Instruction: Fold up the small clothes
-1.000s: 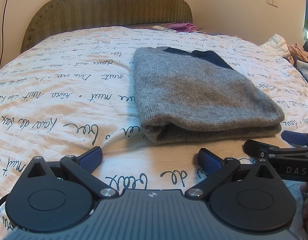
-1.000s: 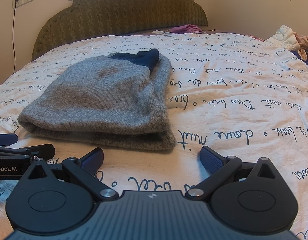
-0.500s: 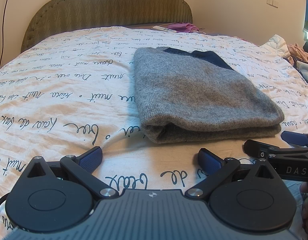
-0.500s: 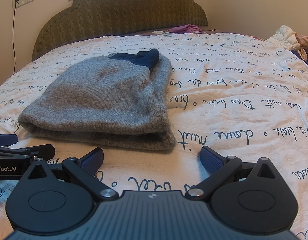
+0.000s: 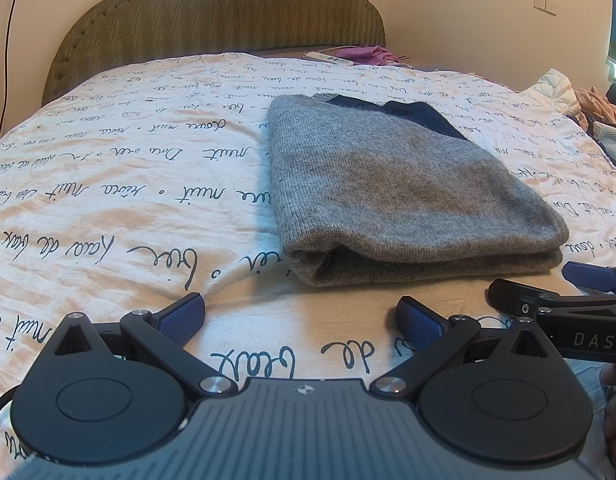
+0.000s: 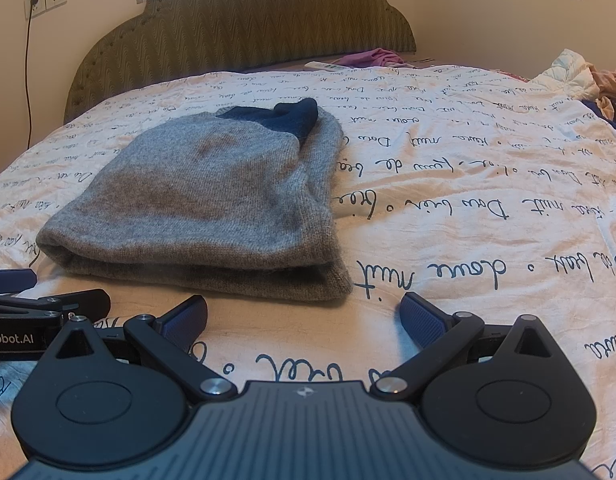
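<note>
A bed (image 5: 107, 168) fills both views, spread with a white cover printed in dark cursive script, and a green zigzag-patterned headboard (image 5: 227, 12) rises behind it. At the far right edge lies a heap of other clothes (image 6: 580, 76) — too blurred to tell apart. On the middle of the cover rests the folded grey sweater (image 5: 388, 184), a dark blue part showing at its far end and its thick folded edge turned toward both cameras.

The left gripper (image 5: 300, 316) sits low over the cover just in front of that near edge, its blue-padded fingers (image 5: 179, 316) spread wide and holding nothing; the sweater lies ahead and a little to the right of them, apart from the pads. The right gripper (image 6: 303, 318) is likewise spread wide and empty — the sweater lies ahead and to its left, its near right corner close to the gap between the fingers without touching them. Each gripper shows at the edge of the other's view.
</note>
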